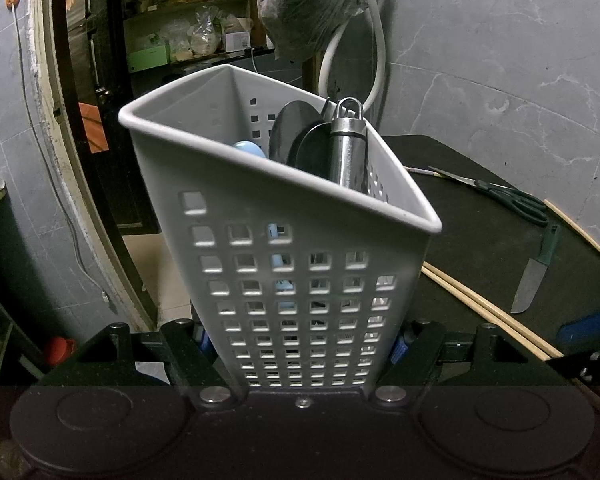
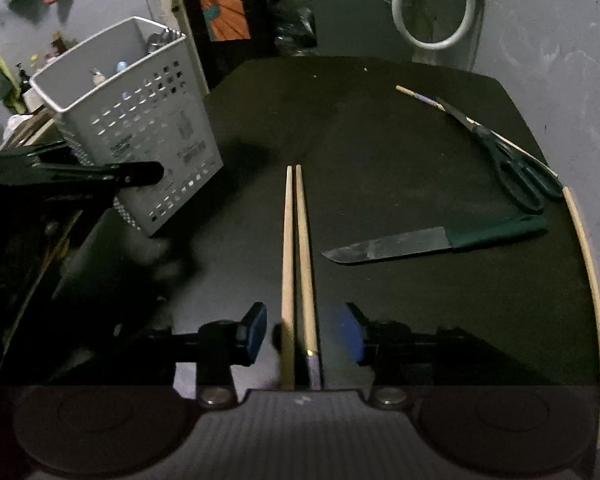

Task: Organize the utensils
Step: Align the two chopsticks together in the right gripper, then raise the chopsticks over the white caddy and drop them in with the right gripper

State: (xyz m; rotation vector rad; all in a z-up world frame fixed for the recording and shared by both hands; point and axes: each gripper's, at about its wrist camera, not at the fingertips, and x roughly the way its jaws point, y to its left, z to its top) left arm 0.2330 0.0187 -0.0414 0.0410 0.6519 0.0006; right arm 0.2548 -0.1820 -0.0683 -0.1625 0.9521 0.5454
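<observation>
Your left claw (image 1: 300, 344) pinches the tall grey plastic basket with square holes (image 1: 284, 240), tilted at the edge of the black counter (image 2: 380, 140); hold it steady. Your right claw (image 2: 306, 334) is spread around the two wooden chopsticks (image 2: 296, 240) without touching them. Close on both together. The green-handled knife (image 2: 436, 242) and green-handled scissors (image 2: 512, 160) lie near, well aside.

Matt white plastic caddy (image 1: 284, 216); shiny steel handle (image 1: 347, 148); pale smooth wooden chopsticks (image 2: 298, 248); dull metal knife (image 2: 388, 246) blade; matt black table (image 2: 380, 140).
</observation>
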